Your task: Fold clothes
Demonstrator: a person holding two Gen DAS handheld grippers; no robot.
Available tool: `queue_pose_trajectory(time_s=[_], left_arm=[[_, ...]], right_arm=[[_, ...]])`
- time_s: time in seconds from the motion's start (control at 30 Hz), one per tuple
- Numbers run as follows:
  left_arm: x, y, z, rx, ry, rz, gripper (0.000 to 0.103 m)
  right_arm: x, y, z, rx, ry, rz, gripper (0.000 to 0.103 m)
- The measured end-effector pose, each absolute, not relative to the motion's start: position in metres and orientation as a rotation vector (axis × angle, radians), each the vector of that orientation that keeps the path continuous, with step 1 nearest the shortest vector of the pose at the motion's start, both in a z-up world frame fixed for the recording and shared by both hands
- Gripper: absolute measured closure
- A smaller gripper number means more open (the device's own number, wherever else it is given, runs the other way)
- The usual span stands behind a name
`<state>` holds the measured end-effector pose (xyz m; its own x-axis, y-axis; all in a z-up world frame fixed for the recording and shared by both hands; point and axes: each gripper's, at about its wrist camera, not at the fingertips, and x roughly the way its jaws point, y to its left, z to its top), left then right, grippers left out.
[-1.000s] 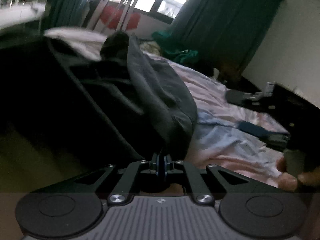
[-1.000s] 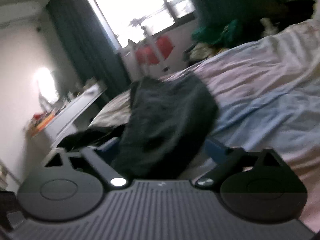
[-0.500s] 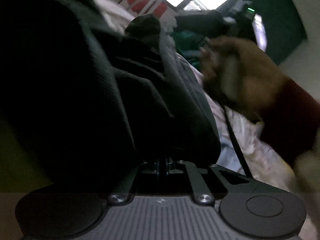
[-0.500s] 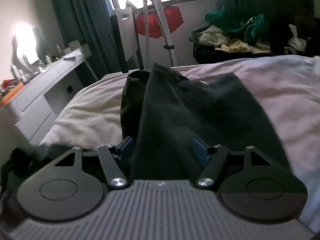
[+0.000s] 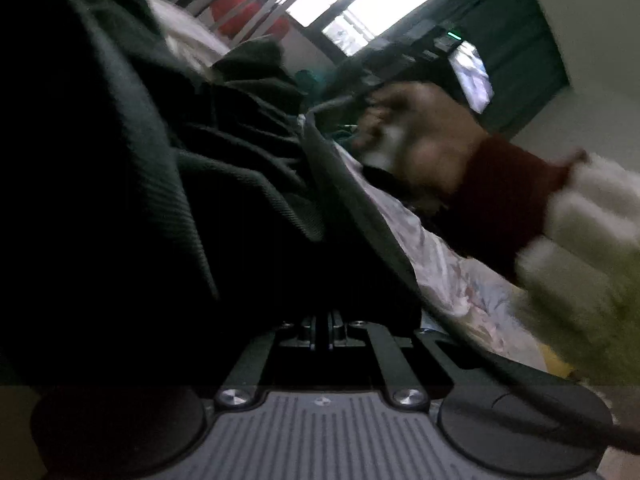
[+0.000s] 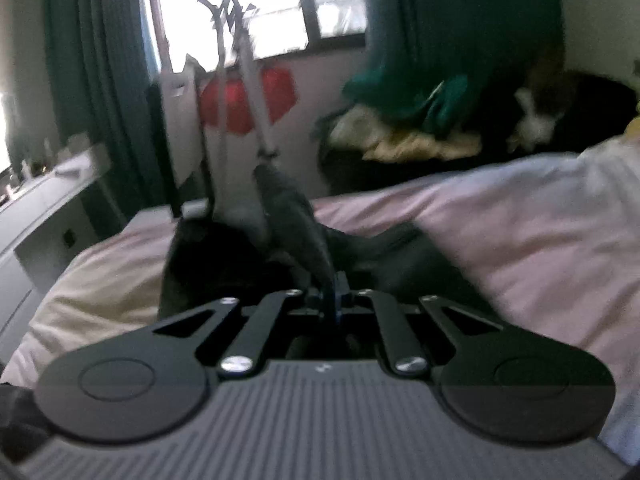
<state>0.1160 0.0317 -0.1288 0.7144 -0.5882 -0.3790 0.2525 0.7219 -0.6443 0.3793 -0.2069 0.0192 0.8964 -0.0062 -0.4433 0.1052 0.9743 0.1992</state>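
Observation:
A dark grey garment (image 5: pixel 168 184) lies bunched on the bed and fills the left of the left wrist view. My left gripper (image 5: pixel 321 326) is shut on a fold of it low against the bed. In the right wrist view the same garment (image 6: pixel 296 216) rises in a raised ridge from my right gripper (image 6: pixel 334 300), which is shut on its edge. The person's right hand (image 5: pixel 420 140) with a dark red cuff holds the right gripper above the garment's far side.
The bed has a pink and pale blue sheet (image 6: pixel 500 232). A white desk (image 6: pixel 36 208) stands left of it. A metal stand with red fabric (image 6: pixel 244 100) is by the window. A heap of green and yellow clothes (image 6: pixel 420 120) lies behind the bed.
My right gripper has closed on the garment's edge; half a second ago its fingers stood apart around it. The left gripper has sunk lower against the cloth.

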Motion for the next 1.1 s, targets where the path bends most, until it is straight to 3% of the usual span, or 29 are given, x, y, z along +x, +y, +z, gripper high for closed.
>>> queue_pose_trajectory(time_s=[0.27, 0.53, 0.73, 0.8, 0.87, 0.93, 1.1], left_arm=[[0.096, 0.027, -0.109, -0.461, 0.553, -0.505, 0.1], [0.08, 0.006, -0.101, -0.326, 0.53, -0.495, 0.1], [0.062, -0.006, -0.094, -0.27, 0.522, -0.438, 0.1], [0.06, -0.008, -0.092, -0.255, 0.517, -0.429, 0.1], [0.059, -0.01, -0.092, -0.244, 0.518, -0.424, 0.1], [0.06, -0.01, -0.092, -0.246, 0.531, -0.413, 0.1], [0.066, -0.01, -0.097, -0.252, 0.553, -0.4, 0.1]], right_arm=[[0.248, -0.368, 0.041, 0.525, 0.367, -0.25, 0.096], [0.136, -0.498, -0.019, 0.926, 0.431, -0.408, 0.096], [0.115, -0.527, -0.081, 1.309, 0.51, -0.291, 0.092], [0.118, -0.528, -0.094, 1.397, 0.515, -0.283, 0.086], [0.125, -0.524, -0.104, 1.459, 0.509, -0.268, 0.06], [0.131, -0.52, -0.111, 1.514, 0.485, -0.227, 0.044], [0.153, -0.521, -0.113, 1.444, 0.492, -0.268, 0.046]])
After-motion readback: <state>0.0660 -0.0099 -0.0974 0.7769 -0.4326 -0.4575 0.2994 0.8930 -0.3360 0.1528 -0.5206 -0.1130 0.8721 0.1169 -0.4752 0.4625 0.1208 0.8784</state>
